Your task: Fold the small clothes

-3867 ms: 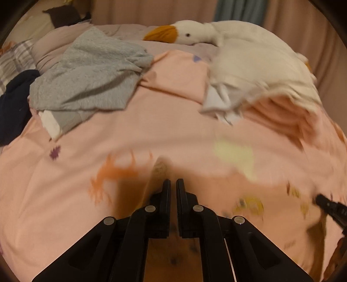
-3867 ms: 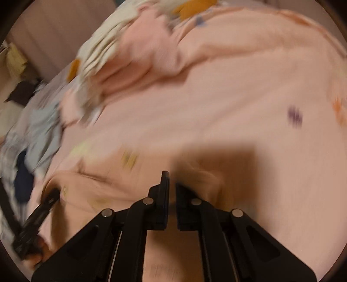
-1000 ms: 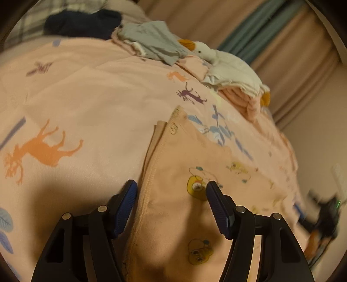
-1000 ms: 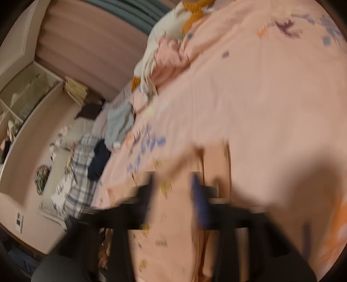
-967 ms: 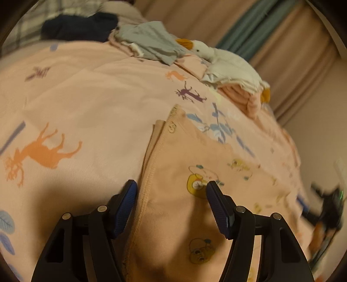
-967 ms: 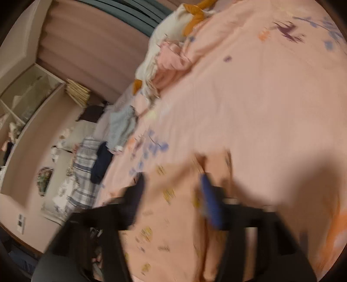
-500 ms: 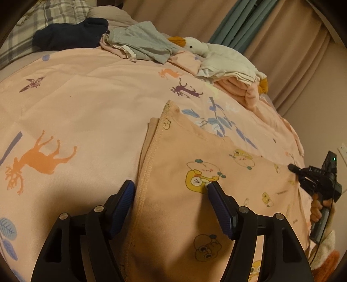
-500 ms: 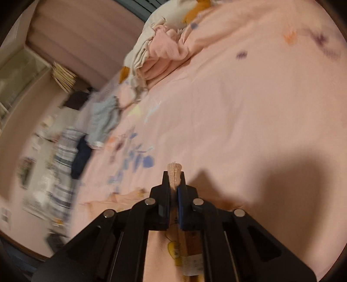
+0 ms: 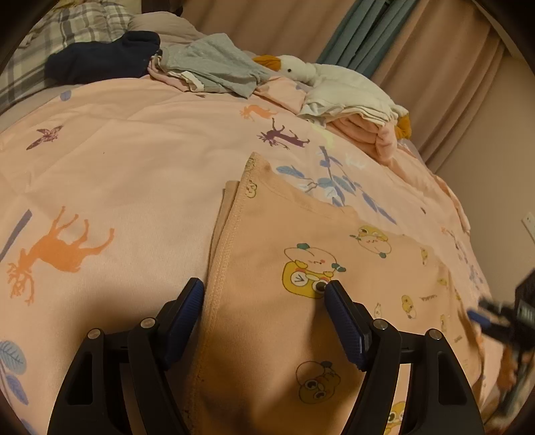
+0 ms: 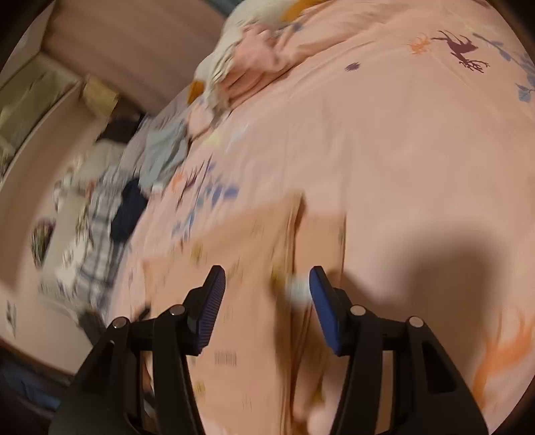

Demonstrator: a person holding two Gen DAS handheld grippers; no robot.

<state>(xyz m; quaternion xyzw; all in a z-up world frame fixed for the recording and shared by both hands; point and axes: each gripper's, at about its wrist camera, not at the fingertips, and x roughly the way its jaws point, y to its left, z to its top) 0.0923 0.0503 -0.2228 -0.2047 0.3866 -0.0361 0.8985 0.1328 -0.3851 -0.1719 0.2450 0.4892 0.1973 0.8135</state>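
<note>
- A peach garment [image 9: 301, 254] printed with small cartoon figures lies flat across the lower centre and right of the left wrist view, its stitched hem running up the middle of the frame.
- The left gripper [image 9: 264, 294] stands wide open over that hem, one blue pad on each side, holding nothing.
- In the right wrist view the same garment [image 10: 247, 254] fills the lower centre, blurred; the right gripper [image 10: 267, 284] is spread wide above it, with nothing between its pads.
- Under the cloth is a pink bedspread [image 9: 133, 140] patterned with orange deer, a purple deer, a butterfly and blue leaves.
- Toward the top of the left view lie a grey garment [image 9: 214, 67], a dark navy one [image 9: 100, 57] to its left, and a plaid cloth [image 9: 77, 23] in the upper left corner.
- A white plush goose [image 9: 334, 83] with an orange beak rests at upper centre right on folded pink cloth [image 9: 371, 134].
- Beige and teal curtains [image 9: 384, 30] hang behind the bed.
</note>
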